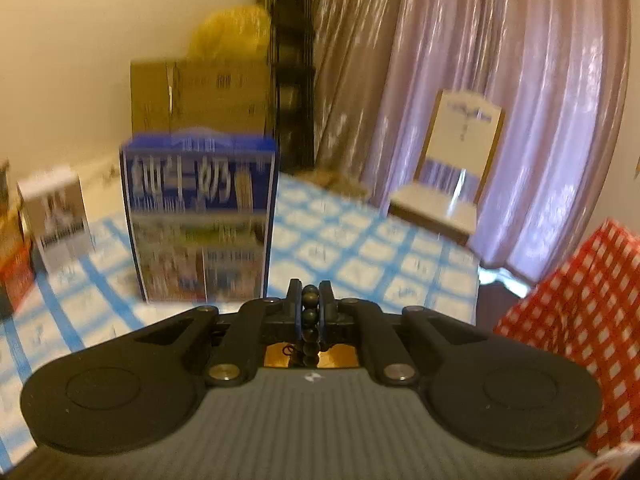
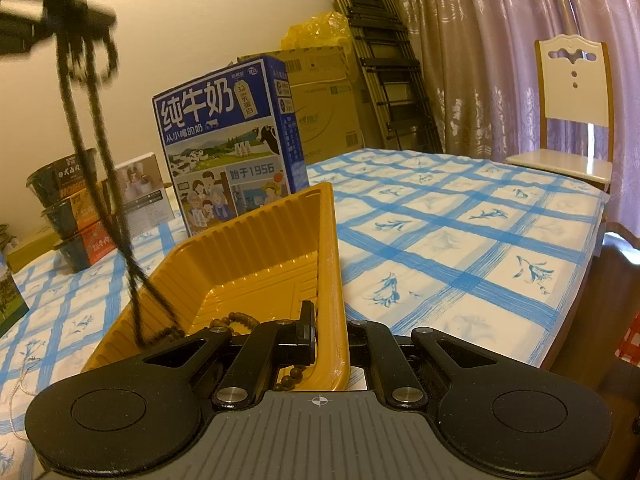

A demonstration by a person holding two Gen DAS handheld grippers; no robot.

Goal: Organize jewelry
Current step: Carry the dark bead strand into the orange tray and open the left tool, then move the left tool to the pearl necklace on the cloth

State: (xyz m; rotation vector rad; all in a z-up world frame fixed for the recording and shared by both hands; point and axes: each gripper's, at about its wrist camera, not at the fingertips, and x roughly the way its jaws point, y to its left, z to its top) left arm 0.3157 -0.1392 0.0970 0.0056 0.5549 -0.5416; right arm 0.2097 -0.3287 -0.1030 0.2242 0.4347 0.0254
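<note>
My left gripper [image 1: 311,300] is shut on a strand of dark round beads [image 1: 310,316], which hangs down between the fingers. In the right wrist view the left gripper [image 2: 40,12] is a blur at the top left. The long bead strand [image 2: 100,152] dangles from it, and its lower end reaches into the yellow ribbed tray [image 2: 256,236]. More beads [image 2: 236,320] lie on the tray's floor. My right gripper [image 2: 330,332] is shut on the tray's right wall, one finger inside and one outside. The tray is tilted up off the blue-checked tablecloth [image 2: 460,240].
A blue milk carton box [image 2: 228,140] stands just behind the tray, with a small white box [image 2: 144,196] and stacked noodle bowls [image 2: 68,208] to its left. A thin pale chain [image 2: 20,368] lies on the cloth at left. A chair [image 2: 572,112] is at the far right.
</note>
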